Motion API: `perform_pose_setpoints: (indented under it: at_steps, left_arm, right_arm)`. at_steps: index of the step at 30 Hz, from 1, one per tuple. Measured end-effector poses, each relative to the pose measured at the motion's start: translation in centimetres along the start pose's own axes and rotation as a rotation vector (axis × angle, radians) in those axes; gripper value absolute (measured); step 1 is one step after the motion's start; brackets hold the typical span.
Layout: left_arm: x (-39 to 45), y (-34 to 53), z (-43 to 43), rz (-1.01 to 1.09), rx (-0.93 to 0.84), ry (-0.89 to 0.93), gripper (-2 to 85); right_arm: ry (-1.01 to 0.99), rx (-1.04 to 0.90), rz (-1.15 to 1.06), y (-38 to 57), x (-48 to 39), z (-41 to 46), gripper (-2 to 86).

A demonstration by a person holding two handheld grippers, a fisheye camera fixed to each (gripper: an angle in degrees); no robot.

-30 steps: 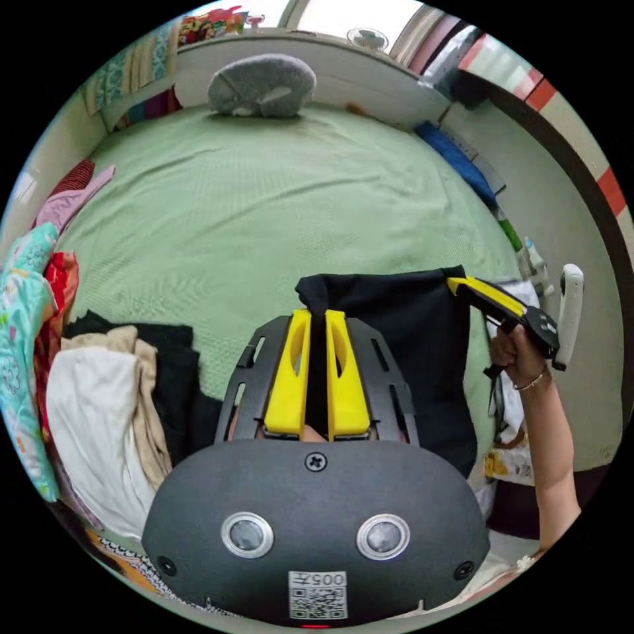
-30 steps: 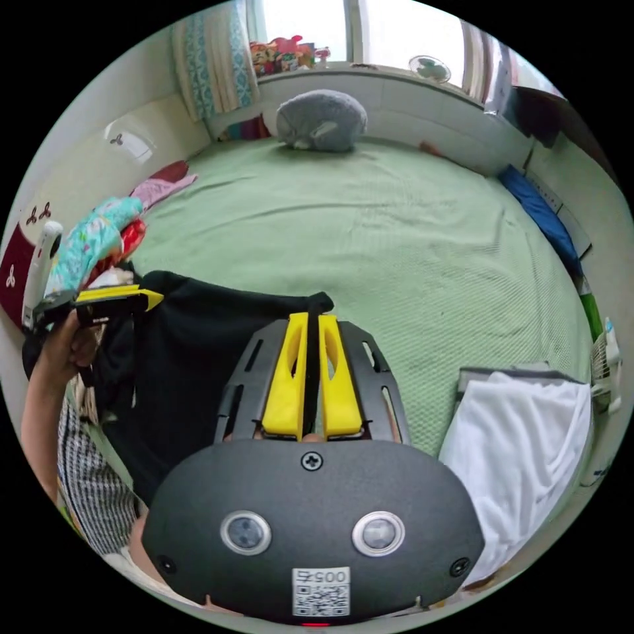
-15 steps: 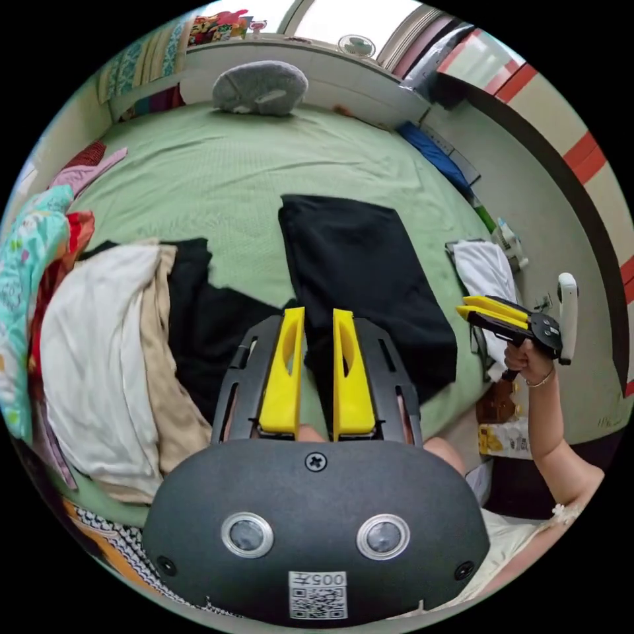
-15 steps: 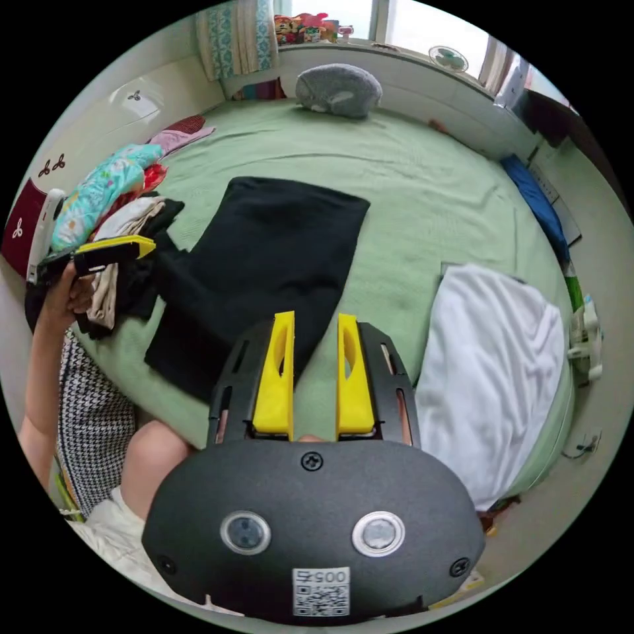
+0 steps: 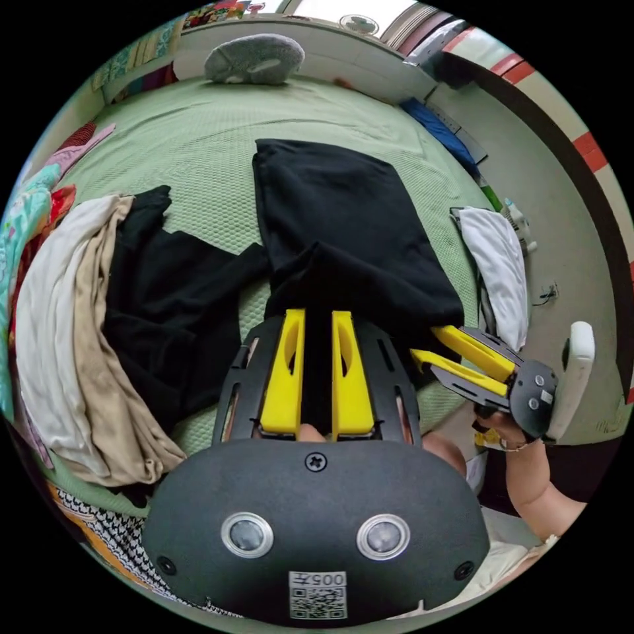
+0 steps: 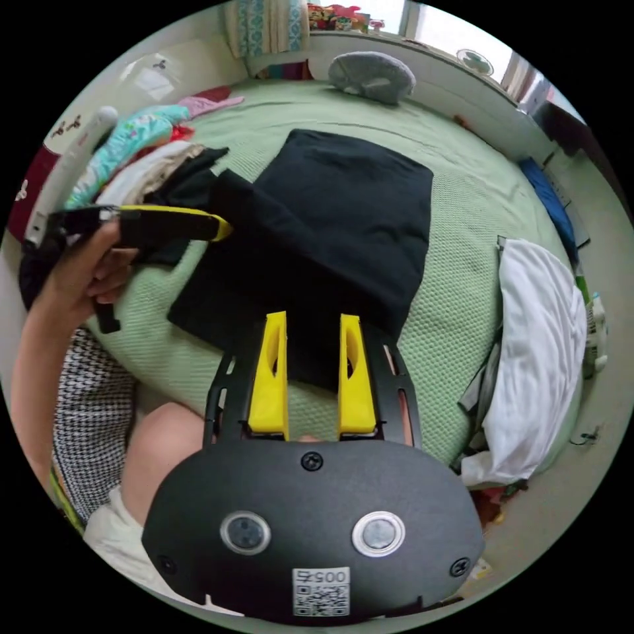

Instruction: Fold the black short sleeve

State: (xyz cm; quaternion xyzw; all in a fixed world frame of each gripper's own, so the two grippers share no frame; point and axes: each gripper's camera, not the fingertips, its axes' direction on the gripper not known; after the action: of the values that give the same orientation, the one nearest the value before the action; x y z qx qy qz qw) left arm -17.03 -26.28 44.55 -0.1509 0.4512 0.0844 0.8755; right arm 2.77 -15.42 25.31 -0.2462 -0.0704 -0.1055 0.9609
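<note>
Your left gripper [image 5: 316, 317], low in the centre of the left gripper view, has its yellow jaws a narrow gap apart with the near edge of the black short sleeve [image 5: 343, 224] between them; the cloth is dark in the gap, so I cannot tell whether both jaws press on it. In the right gripper view that same gripper [image 6: 221, 229] shows at the left of the frame in your hand [image 6: 89, 271], its tip at the left edge of the garment. Your right gripper [image 6: 309, 320], low in the centre of its own view, has its jaws clearly apart, hovering above the garment's near hem with nothing between them; in the left gripper view it [image 5: 432, 345] comes in from the lower right, jaws parted, tips at the garment's near right corner. The black short sleeve lies folded into a long panel in the middle of the green bedspread [image 6: 462, 198]. No container appears. A heap of white, beige and black clothes [image 5: 86, 317] sits at the left of the left gripper view, and a white garment [image 6: 541, 330] lies at the right edge of the bed. A grey cushion [image 6: 373, 72] rests at the top of the frame below the window sill.
</note>
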Motion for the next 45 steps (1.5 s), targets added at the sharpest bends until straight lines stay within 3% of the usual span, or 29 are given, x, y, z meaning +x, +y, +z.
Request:
perform_pose_setpoints:
  at_steps: [3, 11, 18, 21, 31, 38, 45]
  left_arm:
    - [-0.1, 0.4, 0.8, -0.031, -0.037, 0.001, 1.6]
    - [0.4, 3.6, -4.3, 0.0, 0.078, 0.107, -0.3]
    - [1.1, 7.0, -5.9, -0.002, 0.095, 0.023, 0.1]
    - [0.6, 8.1, -4.2, -0.031, 0.081, -0.012, 0.9]
    - [1.1, 8.7, 0.7, 0.081, 0.052, -0.037, 13.2]
    - [2.1, 9.7, 1.5, 0.112, 0.035, 0.082, 4.1]
    - [1.7, 12.6, -1.7, 0.032, -0.014, 0.137, 2.7]
  right_arm:
    - [0.039, 0.032, -0.051, 0.3, -0.5, 0.6, 6.2]
    - [-0.168, 0.162, -0.001, 2.9, 3.0, -4.5, -0.2]
    - [-0.165, 0.18, -0.102, 5.3, 2.4, -5.6, -1.5]
    - [-0.071, 0.049, -0.086, 5.9, 1.8, -2.5, -1.6]
    - [-0.172, 0.108, -0.032, 7.9, 2.7, -3.2, -1.0]
    - [-0.191, 0.087, -0.02, 7.7, 3.2, -2.1, -0.9]
    - [-0.222, 0.112, 0.007, 8.4, 4.0, -2.7, -0.9]
